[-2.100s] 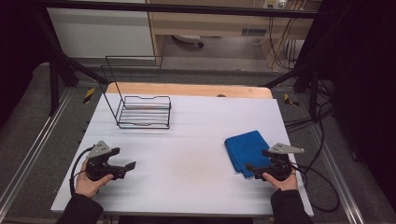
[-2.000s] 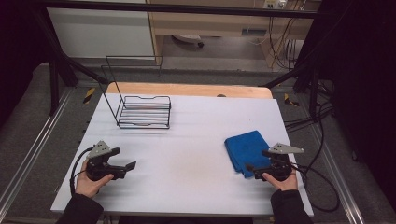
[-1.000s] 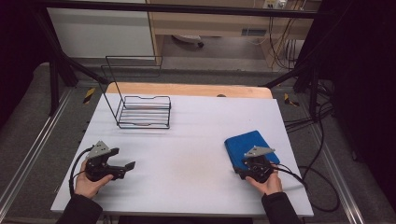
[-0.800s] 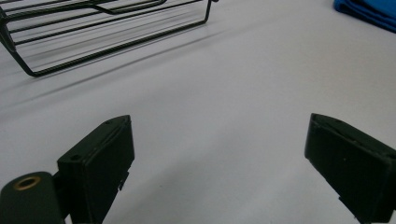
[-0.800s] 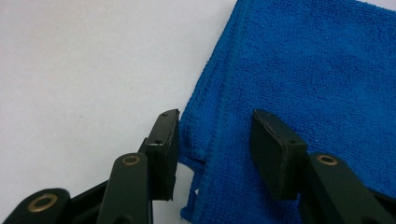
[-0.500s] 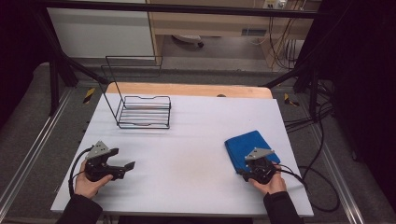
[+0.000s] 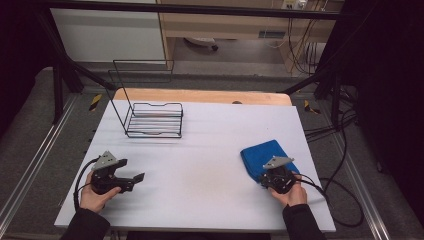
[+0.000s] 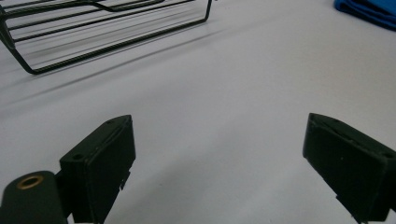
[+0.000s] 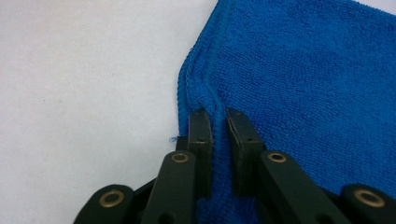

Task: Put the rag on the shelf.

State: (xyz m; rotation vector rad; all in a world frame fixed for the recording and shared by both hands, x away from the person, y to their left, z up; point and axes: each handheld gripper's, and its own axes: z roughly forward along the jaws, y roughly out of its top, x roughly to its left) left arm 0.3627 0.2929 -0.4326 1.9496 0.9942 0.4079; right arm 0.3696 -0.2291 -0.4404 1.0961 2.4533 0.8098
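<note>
- On the white table (image 7: 210, 170), the blue cloth (image 7: 265, 156) lies folded near the right edge, well apart from the wire rack (image 7: 150, 117), which stands toward the far left.
- The right gripper (image 7: 272, 175) sits at the cloth's near edge, held by the person's right hand (image 7: 290, 192).
- In the right gripper view its jaws have just been closing and now pinch a raised ridge of the cloth (image 9: 299, 79) at the hemmed edge; the fabric is bunched up between the two pads (image 9: 201, 128).
- The rest of the cloth lies flat on the table beyond the pinch, stretching up and to the right in that view.
- The left gripper (image 7: 125, 176) is well apart from the cloth, at the near left of the table, on the rack's near side.
- Its jaws are spread wide with only bare table between them, as the left gripper view shows; the pads (image 8: 105, 163) hold nothing.
- In that view the rack (image 8: 93, 28) stands beyond the jaws at upper left, and a corner of the cloth (image 8: 369, 9) shows at upper right.
- The left hand (image 7: 92, 195) grips that gripper from the table's near edge, with the cable (image 7: 80, 175) looping beside it.
</note>
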